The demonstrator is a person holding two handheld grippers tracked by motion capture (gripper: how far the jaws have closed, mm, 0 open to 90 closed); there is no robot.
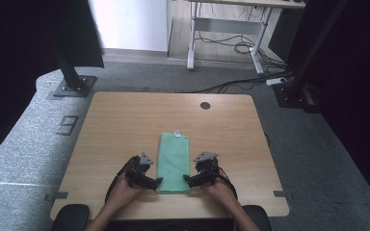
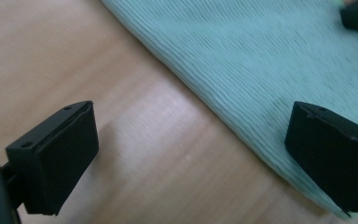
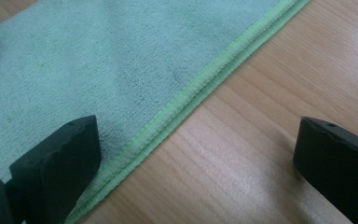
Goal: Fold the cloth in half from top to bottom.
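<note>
1. While the folded green cloth lies lengthwise on the counter, the left claw and right claw flank its near corners
2. Left claw: jaws apart, straddling the cloth's edge
3. Right claw: jaws apart, straddling the hemmed cloth edge

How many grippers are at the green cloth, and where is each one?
2. The left gripper is at the green cloth's near left corner, and the right gripper is at its near right corner. Both have open jaws straddling a cloth edge.
</note>
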